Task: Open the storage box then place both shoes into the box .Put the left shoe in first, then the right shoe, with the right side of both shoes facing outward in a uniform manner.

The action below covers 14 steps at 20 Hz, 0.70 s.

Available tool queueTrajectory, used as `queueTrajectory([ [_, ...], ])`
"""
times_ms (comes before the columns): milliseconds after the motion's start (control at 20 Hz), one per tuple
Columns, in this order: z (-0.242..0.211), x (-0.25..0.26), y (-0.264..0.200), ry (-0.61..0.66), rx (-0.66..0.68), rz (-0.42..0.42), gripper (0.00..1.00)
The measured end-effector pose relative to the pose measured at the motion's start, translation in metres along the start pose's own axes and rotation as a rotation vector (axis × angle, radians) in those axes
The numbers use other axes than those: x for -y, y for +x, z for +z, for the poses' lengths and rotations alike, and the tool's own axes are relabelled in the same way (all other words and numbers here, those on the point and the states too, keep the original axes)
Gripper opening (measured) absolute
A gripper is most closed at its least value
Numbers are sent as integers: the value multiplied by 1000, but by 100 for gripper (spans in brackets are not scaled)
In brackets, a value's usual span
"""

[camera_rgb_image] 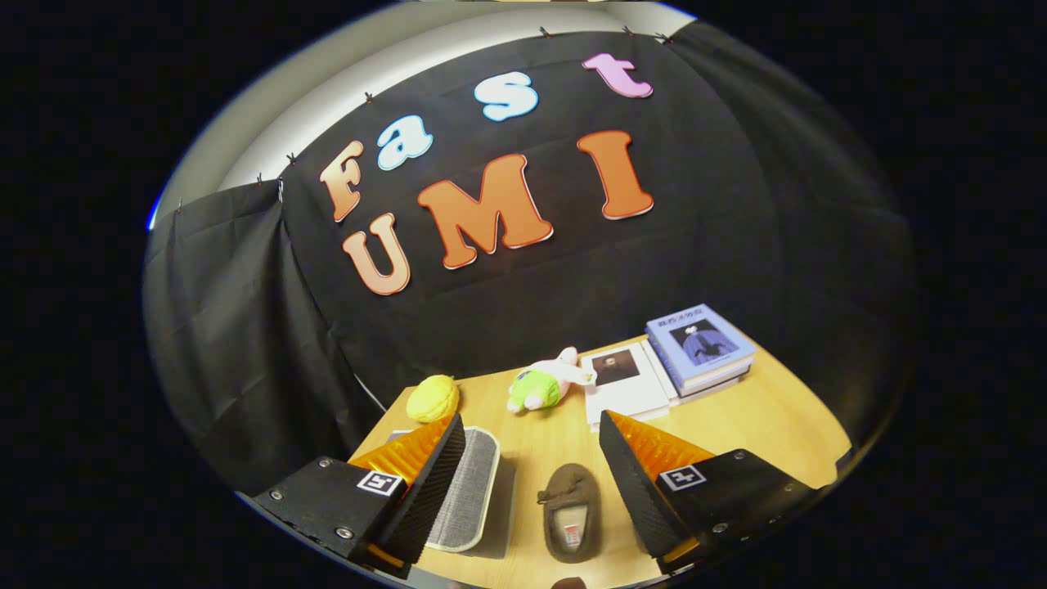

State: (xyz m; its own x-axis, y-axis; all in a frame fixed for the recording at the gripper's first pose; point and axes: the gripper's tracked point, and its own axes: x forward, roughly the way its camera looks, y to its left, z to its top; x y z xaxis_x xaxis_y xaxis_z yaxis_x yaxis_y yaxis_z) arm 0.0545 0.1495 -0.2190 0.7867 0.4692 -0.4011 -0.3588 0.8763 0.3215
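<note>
So the gripper (532,483) is spread wide open with nothing in it, hovering above the counter (761,417) and looking down and forward.

The thing that matters is the brown slipper-style shoe (572,511). It sits in the gap between the two fingers, a bit closer to the right-hand one, flat on the counter with the opening facing up. Its long axis runs pretty much straight away from the gripper, toe end pointing off toward the far side and heel toward the camera. That means the fingers would close across its width, which looks like the easy way to pinch it. At the very near edge there's a dark rounded bit that might be the second shoe, but I can't tell.

The storage box (470,491) looks to be the flat thing with the grey ribbed top and pale rim just by the left finger, partly hidden behind it. It seems closed to me, so I'd guess opening it comes first, meaning a shift to the left rather than dropping onto the shoe.

Farther back: a yellow plush toy (433,398), a green and pink plush toy (544,382), and a stack of books (702,345) next to a white book (623,384). All well apart from the shoe.
</note>
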Motion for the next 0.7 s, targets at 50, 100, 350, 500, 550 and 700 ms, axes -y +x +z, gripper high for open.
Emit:
queueTrajectory([
  [50, -10, -4, 10, 30, -21, 23, 98],
  [100, -23, -5, 19, 69, -48, 45, 98],
  [350, -75, -26, 55, 238, -161, 169, 98],
  [500, -106, -34, 67, 302, -226, 216, 98],
  [550, -117, -36, 72, 314, -257, 227, 98],
  [700, -149, -47, 80, 357, -349, 265, 98],
])
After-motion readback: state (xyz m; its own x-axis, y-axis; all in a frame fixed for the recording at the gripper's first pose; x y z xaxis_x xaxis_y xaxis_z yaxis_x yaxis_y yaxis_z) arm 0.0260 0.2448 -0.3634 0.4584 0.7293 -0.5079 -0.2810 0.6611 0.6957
